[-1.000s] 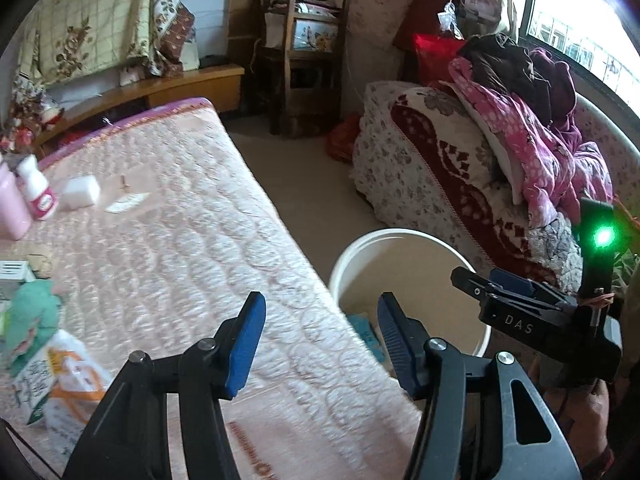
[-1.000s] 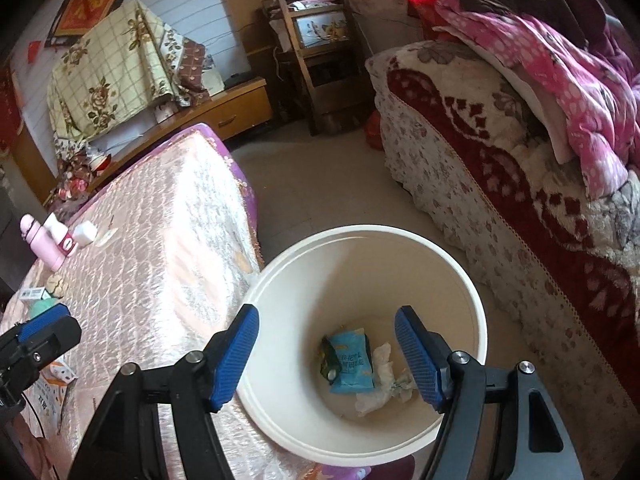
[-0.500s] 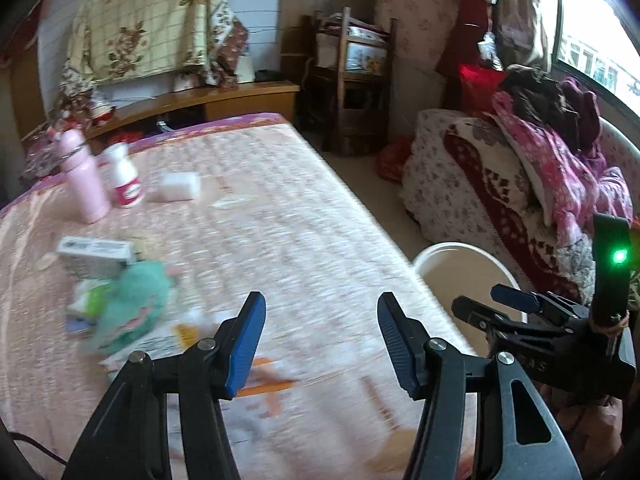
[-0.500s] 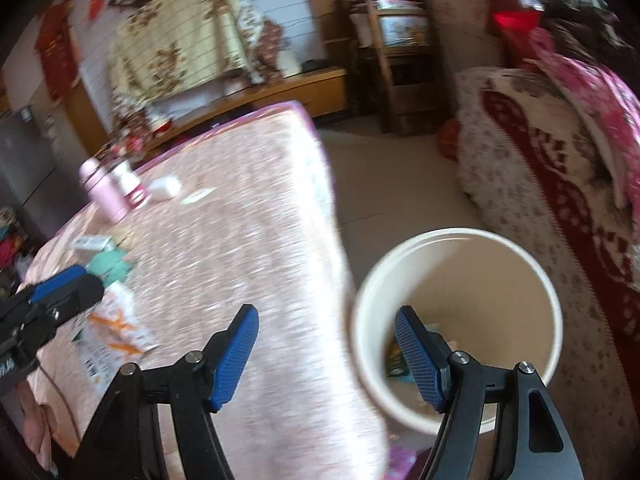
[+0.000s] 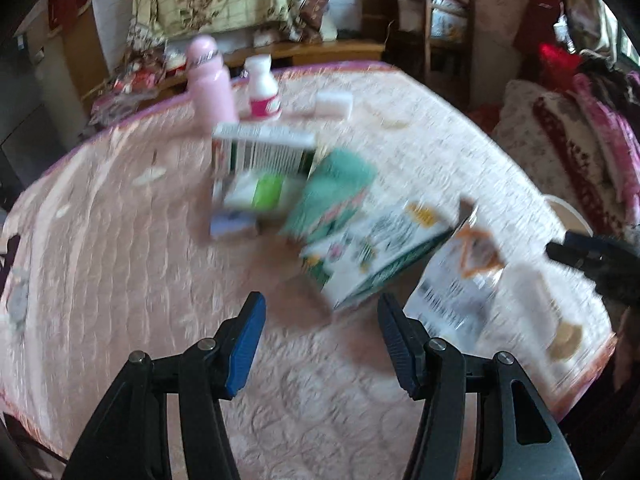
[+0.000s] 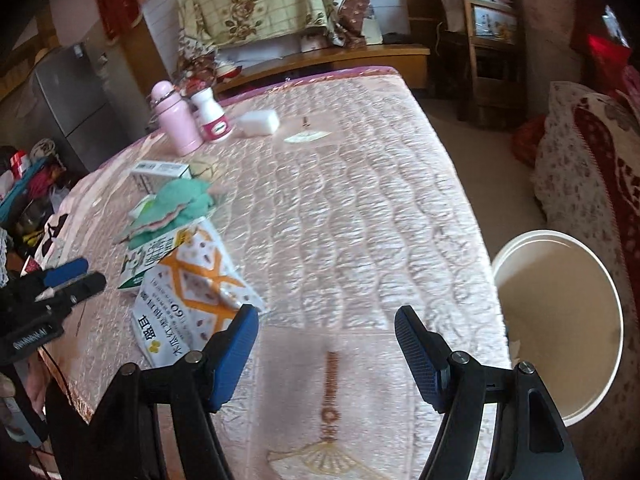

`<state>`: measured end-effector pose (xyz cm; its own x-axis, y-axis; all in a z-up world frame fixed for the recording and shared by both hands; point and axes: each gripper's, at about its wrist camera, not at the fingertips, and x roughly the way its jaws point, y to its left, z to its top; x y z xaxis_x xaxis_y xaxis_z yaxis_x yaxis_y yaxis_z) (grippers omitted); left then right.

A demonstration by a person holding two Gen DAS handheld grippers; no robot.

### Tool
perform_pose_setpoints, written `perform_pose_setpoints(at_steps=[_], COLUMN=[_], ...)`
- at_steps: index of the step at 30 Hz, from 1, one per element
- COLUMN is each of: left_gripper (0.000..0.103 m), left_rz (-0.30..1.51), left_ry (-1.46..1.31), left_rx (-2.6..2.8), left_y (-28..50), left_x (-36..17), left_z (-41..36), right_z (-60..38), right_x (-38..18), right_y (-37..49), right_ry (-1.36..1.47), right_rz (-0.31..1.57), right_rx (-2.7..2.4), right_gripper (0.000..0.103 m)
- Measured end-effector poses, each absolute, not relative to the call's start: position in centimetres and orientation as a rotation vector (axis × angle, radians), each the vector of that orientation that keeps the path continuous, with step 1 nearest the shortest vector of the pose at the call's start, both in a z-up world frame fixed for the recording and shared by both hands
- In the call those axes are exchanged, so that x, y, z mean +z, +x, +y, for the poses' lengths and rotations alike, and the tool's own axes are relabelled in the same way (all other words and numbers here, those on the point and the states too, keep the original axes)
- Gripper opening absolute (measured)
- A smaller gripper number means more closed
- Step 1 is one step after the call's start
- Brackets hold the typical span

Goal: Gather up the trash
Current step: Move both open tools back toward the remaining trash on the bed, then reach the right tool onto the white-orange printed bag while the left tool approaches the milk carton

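Spanning the quilted pink mattress (image 6: pixel 340 200), each claw gapes wide, holding nothing.

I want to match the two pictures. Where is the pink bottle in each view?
Left wrist: pink bottle stands upper centre-left, at the table's far edge.
Right wrist: pink bottle stands upper left.
Shared landmark: white bottle with red label, just right of it in both views.

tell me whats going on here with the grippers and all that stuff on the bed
A person is collecting trash with two handheld grippers. Both the left gripper and right gripper are open and empty, over the quilted bed. Wrappers and cartons, including an orange-patterned bag, lie there. The white bucket stands beside the bed.
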<state>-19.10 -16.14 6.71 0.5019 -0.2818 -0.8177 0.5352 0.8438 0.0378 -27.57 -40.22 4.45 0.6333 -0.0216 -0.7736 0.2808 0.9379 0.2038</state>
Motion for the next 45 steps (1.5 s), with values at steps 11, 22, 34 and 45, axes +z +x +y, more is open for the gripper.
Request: perform_pose_setpoints(at_steps=[11, 22, 34, 45], left_gripper=[0.059, 0.059, 0.073, 0.073], left_rz=[1.007, 0.941, 0.908, 1.021], left_ry=[0.189, 0.188, 0.253, 0.115], left_rx=[-0.704, -0.785, -0.481, -0.586], left_y=[-20.8, -22.2, -13.8, -13.7], left_x=[4.0, 7.3, 5.9, 4.8], left_z=[-22.5, -20.3, -15.4, -15.7], right_z=[-41.7, -42.6, -36.4, -31.0], right_x=[5.5, 5.8, 4.7, 3.9], right_y=[-29.2, -30.0, -26.2, -25.6], right_ry=[0.341, 0.397, 0.419, 0.225], right_rz=[0.859, 0.853, 0.887, 0.937], right_rx=[-0.219, -0.231, -0.106, -0.045], right_gripper=[0.074, 0.074, 0.074, 0.074])
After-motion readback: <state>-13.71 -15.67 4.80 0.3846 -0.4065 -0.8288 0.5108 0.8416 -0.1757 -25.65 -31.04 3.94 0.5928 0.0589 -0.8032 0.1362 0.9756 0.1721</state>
